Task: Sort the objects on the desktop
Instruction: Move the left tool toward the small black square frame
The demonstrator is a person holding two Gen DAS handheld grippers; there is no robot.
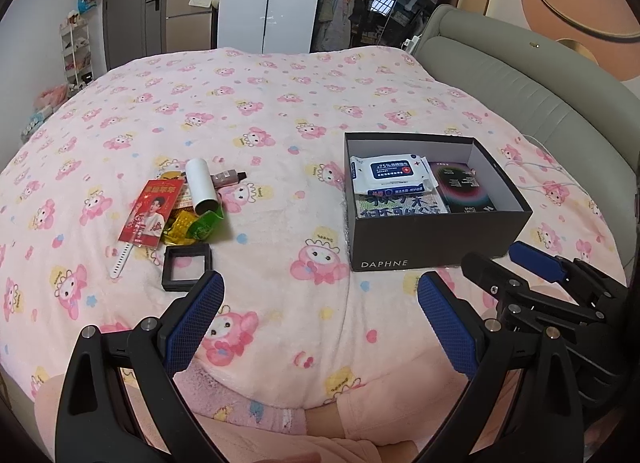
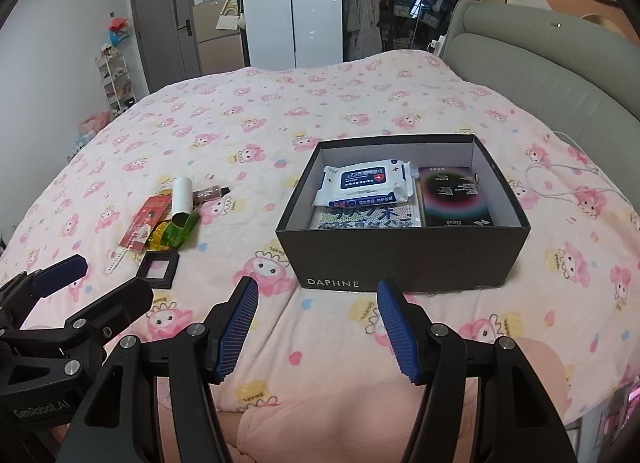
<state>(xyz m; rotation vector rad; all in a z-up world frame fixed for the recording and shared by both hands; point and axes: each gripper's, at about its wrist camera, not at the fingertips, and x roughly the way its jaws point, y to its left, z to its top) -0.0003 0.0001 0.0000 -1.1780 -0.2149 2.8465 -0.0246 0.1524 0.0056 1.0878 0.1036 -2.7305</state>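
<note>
Both pairs of jaws stand apart with nothing between them: the left gripper (image 1: 320, 303) hangs spread wide over the pink cartoon-print fleece blanket (image 1: 280, 111), and the right gripper (image 2: 318, 323) gapes a little less, pointed at the near wall of the dark grey cardboard box printed DAPHNE (image 2: 404, 259).

Just past the left gripper's left finger lies a small black square frame case with a clear window (image 1: 187, 266). Beyond it sits the unsorted heap: a red printed card with a portrait (image 1: 150, 215), a white cylindrical tube (image 1: 202, 187), a brownish squeeze tube (image 1: 228, 179), crumpled green and yellow foil wrappers (image 1: 192, 225), and a white strap (image 1: 120, 261) poking out from under the card.

The box, well apart to the right, already holds a white and blue pack of wet wipes (image 2: 366, 183), a black carton with a rainbow ring (image 2: 456, 197) and a flat printed packet (image 2: 364, 219).

The frame case looks like the easiest next pick. It lies flat on soft fleece, so the left gripper should come down steeply, straddle two opposite edges and close gently without snagging the pile.

How much of the strap and wrappers lies buried under the card cannot be told, and the box's near wall hides part of its floor.
</note>
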